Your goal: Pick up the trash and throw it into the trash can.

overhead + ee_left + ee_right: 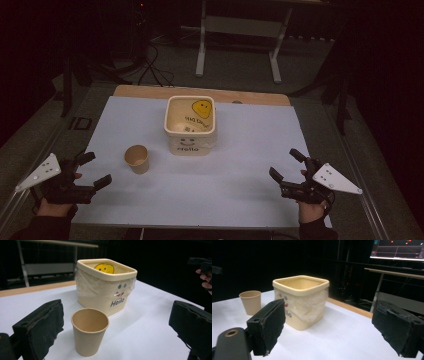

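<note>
Cup (136, 158) dead ahead of my left gripper (90, 170); in the left gripper view the paper cup stands upright between the lines of the two black jaws, just beyond their tips, mouth up and empty as far as I can see; jaws stand wide apart, nothing in them, pads clear of the cup on both sides. Cup's long axis runs straight up from the white surface (240, 200); behind it, near but apart, sits the square cream tub (190, 124) with the smiley and the "Hello" print. My right gripper (288, 166) waits at the far side of the surface, jaws spread just as wide and holding nothing, well apart from the cup with the tub between; left is plainly the nearer one. I'd judge the coming move a straight push forward, keeping the jaws level, so the pads bracket the cup's wall before closing; too hard a squeeze could crush thin paper.
</note>
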